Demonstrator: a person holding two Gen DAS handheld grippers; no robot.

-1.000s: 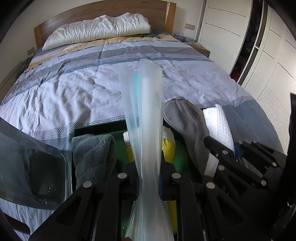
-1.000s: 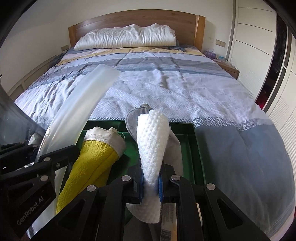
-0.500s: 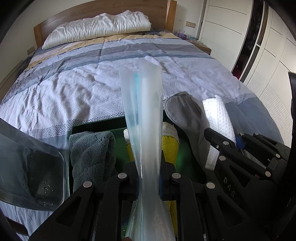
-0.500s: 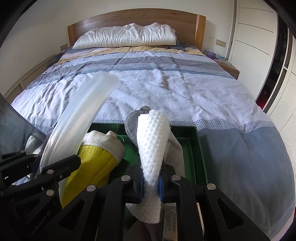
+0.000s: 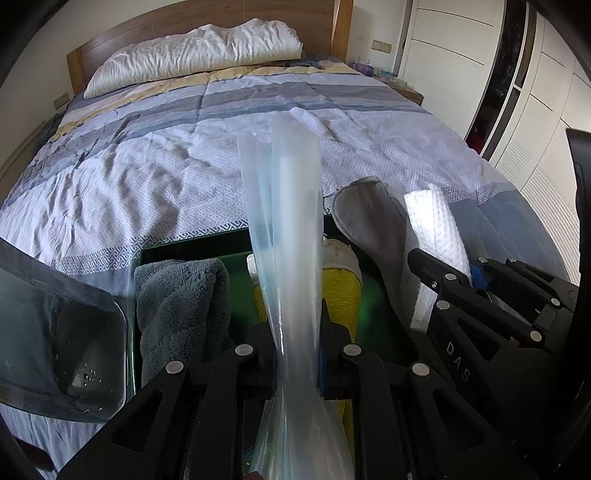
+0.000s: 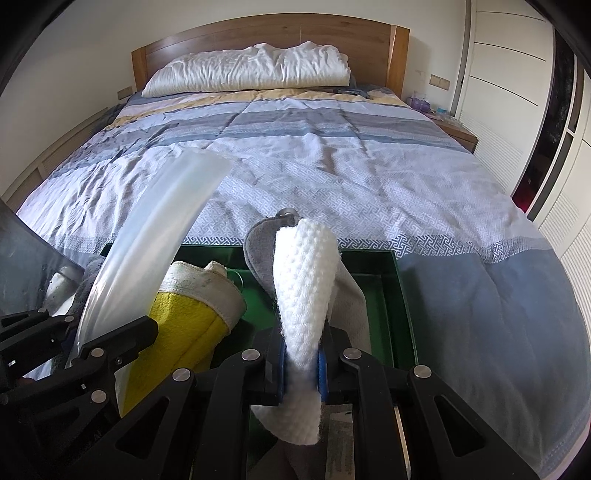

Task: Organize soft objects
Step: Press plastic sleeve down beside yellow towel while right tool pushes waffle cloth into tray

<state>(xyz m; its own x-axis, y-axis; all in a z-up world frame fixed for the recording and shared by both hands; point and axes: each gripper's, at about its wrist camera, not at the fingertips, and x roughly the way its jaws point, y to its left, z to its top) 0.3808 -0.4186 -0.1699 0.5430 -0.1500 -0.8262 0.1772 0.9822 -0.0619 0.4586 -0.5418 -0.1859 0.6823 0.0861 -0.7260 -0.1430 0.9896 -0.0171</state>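
A green tray (image 6: 402, 295) sits on the bed's near end and holds a dark grey towel (image 5: 181, 299), a yellow cloth (image 6: 184, 321) and a light grey cloth (image 5: 373, 225). My left gripper (image 5: 295, 354) is shut on a clear plastic bag (image 5: 284, 221) that stands up over the tray; the bag also shows in the right wrist view (image 6: 147, 251). My right gripper (image 6: 301, 363) is shut on a white waffle cloth (image 6: 306, 280), held upright above the tray's right part, next to the light grey cloth (image 6: 258, 243).
The tray lies on a bed with a blue and grey striped cover (image 6: 332, 166), a white pillow (image 6: 251, 70) and a wooden headboard (image 6: 258, 33). White wardrobe doors (image 6: 517, 92) stand on the right. A dark translucent lid (image 5: 55, 343) sits left of the tray.
Both grippers have drawn back and risen slightly with their loads; the bed looks a little farther away. Both grips are unchanged.
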